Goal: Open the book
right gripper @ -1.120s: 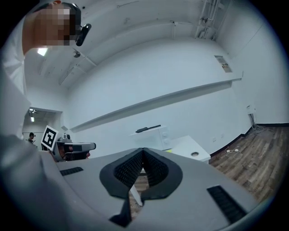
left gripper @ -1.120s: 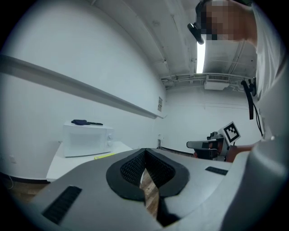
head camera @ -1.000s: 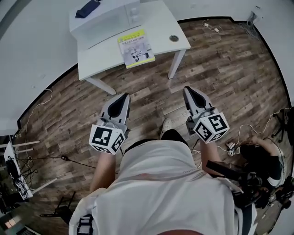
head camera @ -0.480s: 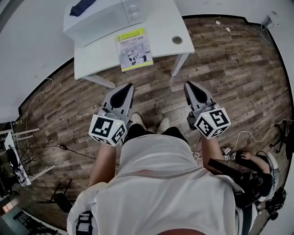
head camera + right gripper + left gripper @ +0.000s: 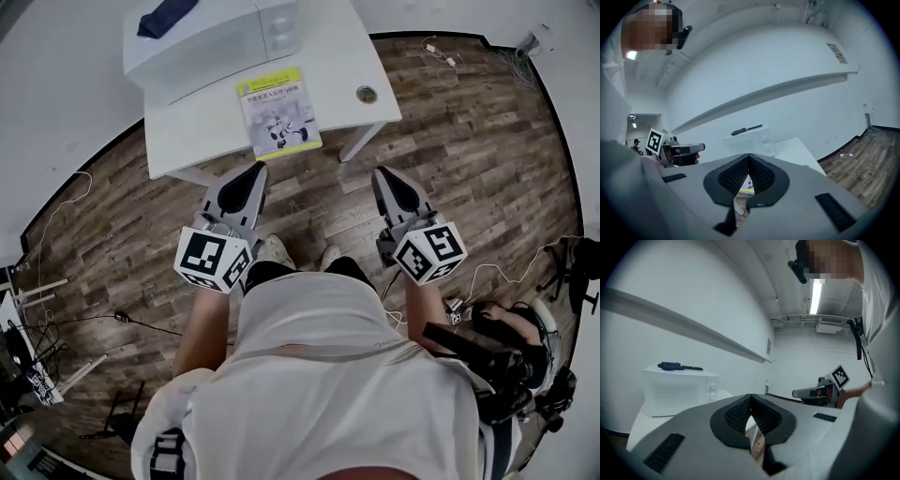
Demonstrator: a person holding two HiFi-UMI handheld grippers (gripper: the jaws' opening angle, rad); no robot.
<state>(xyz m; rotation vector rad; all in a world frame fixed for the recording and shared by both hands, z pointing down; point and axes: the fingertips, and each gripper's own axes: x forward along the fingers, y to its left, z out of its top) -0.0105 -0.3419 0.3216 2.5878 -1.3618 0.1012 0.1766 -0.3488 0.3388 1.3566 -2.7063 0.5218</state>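
The closed book [image 5: 278,111] lies at the desk's [image 5: 342,52] near edge (cover up); left gripper [image 5: 253,172] and right gripper [image 5: 382,174] hover near it, fingers together, empty

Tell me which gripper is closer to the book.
The left gripper: its tip sits just short of the book; the right gripper is farther off sideways.

book [image 5: 278,123] on table [image 5: 345,58], before microwave [image 5: 211,42]
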